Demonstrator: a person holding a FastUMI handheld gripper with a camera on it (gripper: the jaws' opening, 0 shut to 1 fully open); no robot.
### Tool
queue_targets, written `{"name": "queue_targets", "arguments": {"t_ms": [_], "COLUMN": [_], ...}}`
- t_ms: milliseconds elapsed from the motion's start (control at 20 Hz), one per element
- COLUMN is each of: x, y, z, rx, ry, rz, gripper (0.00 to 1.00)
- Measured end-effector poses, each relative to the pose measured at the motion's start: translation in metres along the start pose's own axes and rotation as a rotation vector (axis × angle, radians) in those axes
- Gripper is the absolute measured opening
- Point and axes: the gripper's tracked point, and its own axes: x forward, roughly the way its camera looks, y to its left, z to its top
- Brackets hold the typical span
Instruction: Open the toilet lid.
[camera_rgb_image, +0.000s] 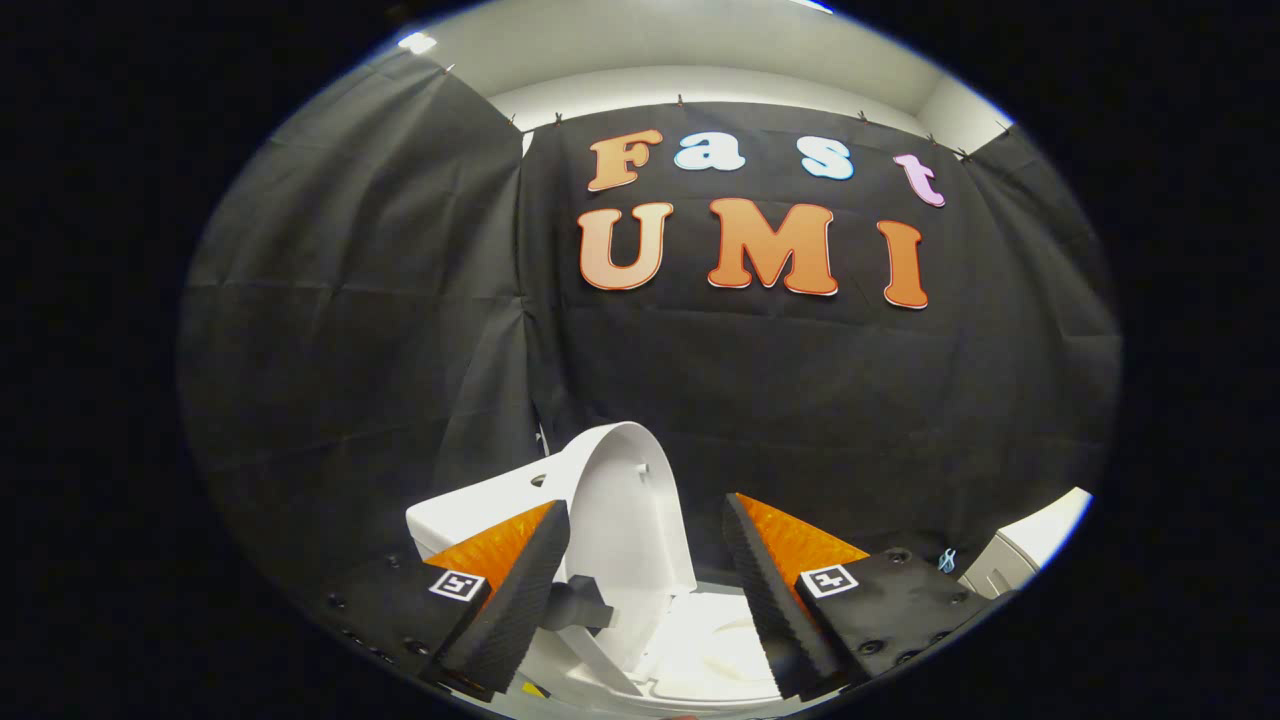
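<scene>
The toilet lid (632, 520) stands raised, close to upright, between and just beyond your fingers, its inner face turned toward the right finger. Below it the seat (715, 650) lies flat over the bowl. Behind the lid, toward the left finger, you see the white cistern (470, 510) with a dark hole on top. Your hand-held gripper (645, 560) is spread wide, its fingers well apart and pinching nothing; the left fingertip (535, 570) sits just beside the lid's edge. A white fixture (1030, 545) shows beyond the right finger, against the black cloth wall (350, 330).
</scene>
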Motion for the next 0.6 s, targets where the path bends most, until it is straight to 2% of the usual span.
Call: {"name": "queue_targets", "arguments": {"t_ms": [100, 250, 600], "x": [-0.010, -0.025, -0.064], "y": [-0.033, -0.090, -0.186], "z": [0.014, 0.031, 0.037], "rx": [0.015, 0.016, 0.057], "ry": [-0.020, -0.041, -0.038], "rz": [-0.011, -0.071, -0.134], "gripper": [0.99, 0.98, 0.99]}}
